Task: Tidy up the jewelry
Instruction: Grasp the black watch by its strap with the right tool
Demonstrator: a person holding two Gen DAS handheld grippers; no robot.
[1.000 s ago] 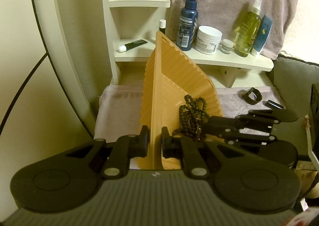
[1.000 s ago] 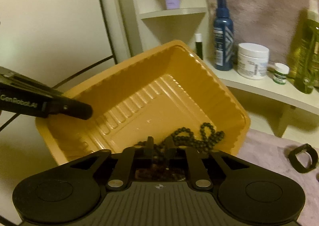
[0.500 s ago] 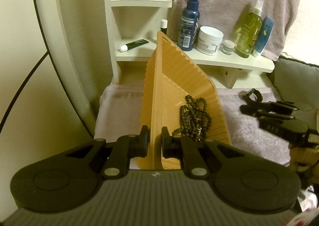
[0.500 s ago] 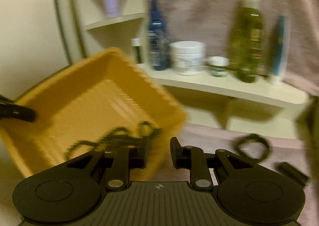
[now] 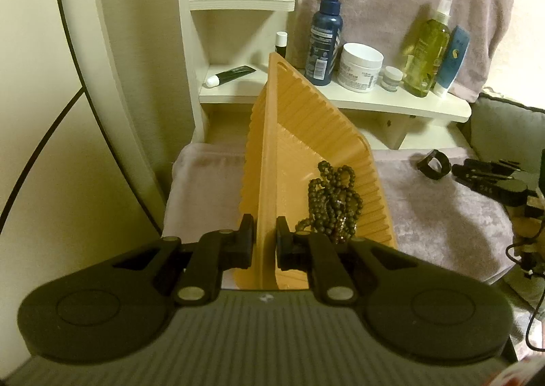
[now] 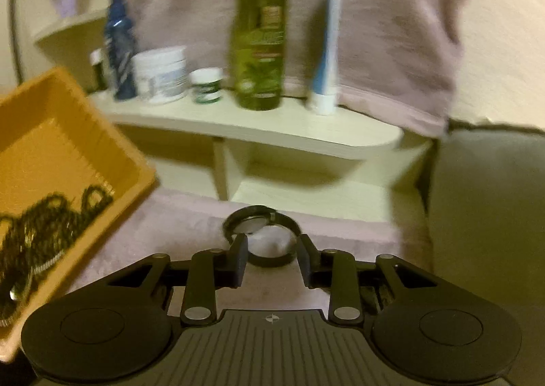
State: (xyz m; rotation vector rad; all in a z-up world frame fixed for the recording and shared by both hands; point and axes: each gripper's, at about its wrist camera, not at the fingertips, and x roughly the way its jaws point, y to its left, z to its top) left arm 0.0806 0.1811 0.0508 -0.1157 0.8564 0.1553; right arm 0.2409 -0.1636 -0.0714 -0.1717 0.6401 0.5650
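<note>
While the beaded necklace (image 5: 332,204) is lying heaped in the low corner of the orange tray (image 5: 306,134), I'm keeping that tray tilted up on edge with my left hand-held gripper (image 5: 265,243), which is clenched on the tray's rim. The tray's lower edge is sitting over the pink towel (image 5: 442,215) that is covering the worktop. In the right wrist view the tray (image 6: 51,147) is showing at the left with the beads (image 6: 44,219) blurred inside. The black watch (image 6: 260,232) is lying on the towel (image 6: 170,232) to the right of the tray, well apart from it. My right hand-held gripper (image 6: 272,258) is opening, its fingertips sitting either side of the watch strap and not pressing on it. Behind, a cream shelf (image 6: 259,127) is carrying a blue spray bottle (image 6: 119,45), a white jar (image 6: 161,74), a small jar (image 6: 206,84), a green bottle (image 6: 260,38) and a blue tube (image 6: 328,45).
</note>
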